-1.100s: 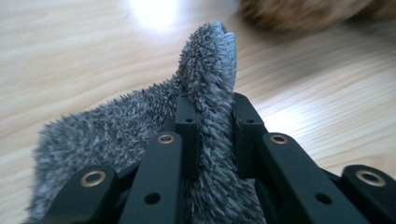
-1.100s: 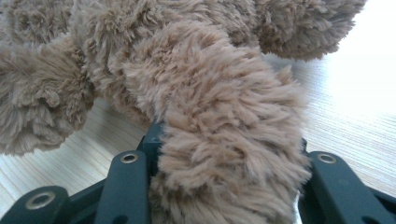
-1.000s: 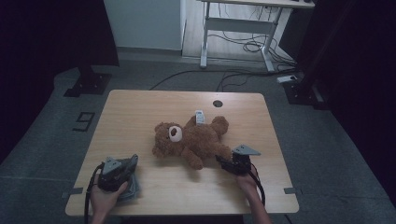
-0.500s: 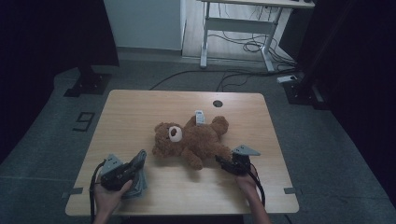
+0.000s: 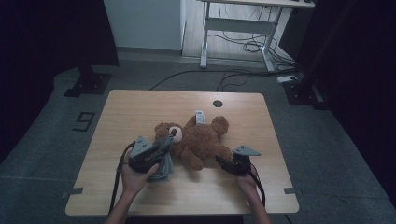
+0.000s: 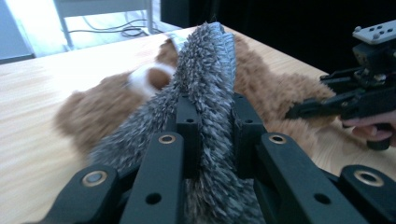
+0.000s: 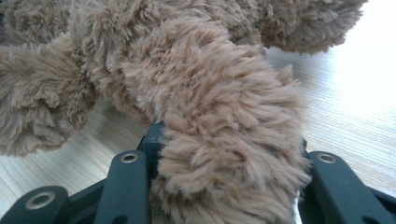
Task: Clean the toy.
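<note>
A brown teddy bear [image 5: 201, 140] lies on the wooden table [image 5: 135, 107], its head toward the left and a white tag [image 5: 200, 116] on its back. My left gripper [image 5: 166, 143] is raised beside the bear's head and shut on a grey fuzzy cloth [image 5: 164, 165] that hangs below it. In the left gripper view the cloth [image 6: 210, 70] stands pinched between the jaws of the left gripper [image 6: 215, 106], with the bear [image 6: 280, 88] just behind it. My right gripper [image 5: 223, 163] is shut on one of the bear's limbs [image 7: 224, 116], which bulges between the jaws of the right gripper [image 7: 226, 142].
A round cable hole [image 5: 217, 103] sits near the table's far edge. A floor mark "9" [image 5: 84, 120] lies left of the table. Beyond stand a white desk frame [image 5: 233, 28] with cables and dark stand bases [image 5: 86, 84].
My left gripper has risen off the table's front left and moved right toward the bear's head, carrying the grey cloth. The right gripper and the bear have stayed put.
</note>
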The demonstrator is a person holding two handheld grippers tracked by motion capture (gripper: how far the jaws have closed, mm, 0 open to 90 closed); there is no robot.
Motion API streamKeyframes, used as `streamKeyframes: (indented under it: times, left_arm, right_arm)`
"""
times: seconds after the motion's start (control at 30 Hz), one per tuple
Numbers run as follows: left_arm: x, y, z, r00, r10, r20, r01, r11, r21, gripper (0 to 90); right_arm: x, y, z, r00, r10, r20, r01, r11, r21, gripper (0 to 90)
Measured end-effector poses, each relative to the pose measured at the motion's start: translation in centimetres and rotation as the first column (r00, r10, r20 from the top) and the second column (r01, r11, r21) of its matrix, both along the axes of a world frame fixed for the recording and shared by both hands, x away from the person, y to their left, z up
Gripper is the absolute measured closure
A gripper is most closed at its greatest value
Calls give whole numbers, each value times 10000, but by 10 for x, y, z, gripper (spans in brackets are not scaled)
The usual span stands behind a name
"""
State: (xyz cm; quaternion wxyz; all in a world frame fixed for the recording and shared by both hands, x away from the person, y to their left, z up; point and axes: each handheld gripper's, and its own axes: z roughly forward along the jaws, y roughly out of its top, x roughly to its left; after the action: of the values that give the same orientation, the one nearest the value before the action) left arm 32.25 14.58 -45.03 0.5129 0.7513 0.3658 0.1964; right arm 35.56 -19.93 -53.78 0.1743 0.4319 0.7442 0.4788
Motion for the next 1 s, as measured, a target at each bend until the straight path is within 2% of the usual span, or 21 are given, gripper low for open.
streamKeyframes:
  times: [0.13, 0.23, 0.27, 0.4, 0.47, 0.57, 0.83, 1.0]
  left_arm:
    - [16, -29, -2, 9989, -444, -139, 444, 9990, 3, 768]
    - [31, -55, -7, 9968, -751, -280, 757, 9968, 238, 768]
    - [35, -59, -9, 9963, -795, -336, 805, 9963, 294, 768]
    - [48, -76, -25, 9941, -807, -730, 867, 9928, 831, 768]
    - [49, -75, -32, 9940, -763, -783, 826, 9933, 813, 769]
    - [47, -69, -33, 9958, -558, -727, 612, 9953, 751, 769]
    - [38, -40, -33, 9976, -275, -638, 327, 9962, 810, 771]
    - [28, -20, -28, 9994, 17, -358, 17, 9956, 933, 772]
  right_arm:
    - [1, 0, 0, 10000, 5, -49, -5, 10000, 62, 529]
    - [2, -1, 0, 9999, 31, -148, -28, 9997, 224, 538]
    - [3, -1, -1, 9998, 39, -207, -31, 9993, 382, 543]
    - [4, -3, 0, 9996, 167, -230, -158, 9991, 395, 555]
    - [4, -5, -1, 9995, 244, -216, -237, 9991, 348, 563]
    - [4, -8, -1, 9990, 417, -147, -413, 9987, 314, 567]
    - [3, -9, -2, 9982, 598, -66, -597, 9979, 232, 567]
    - [3, -11, -2, 9974, 715, -30, -714, 9972, 211, 567]
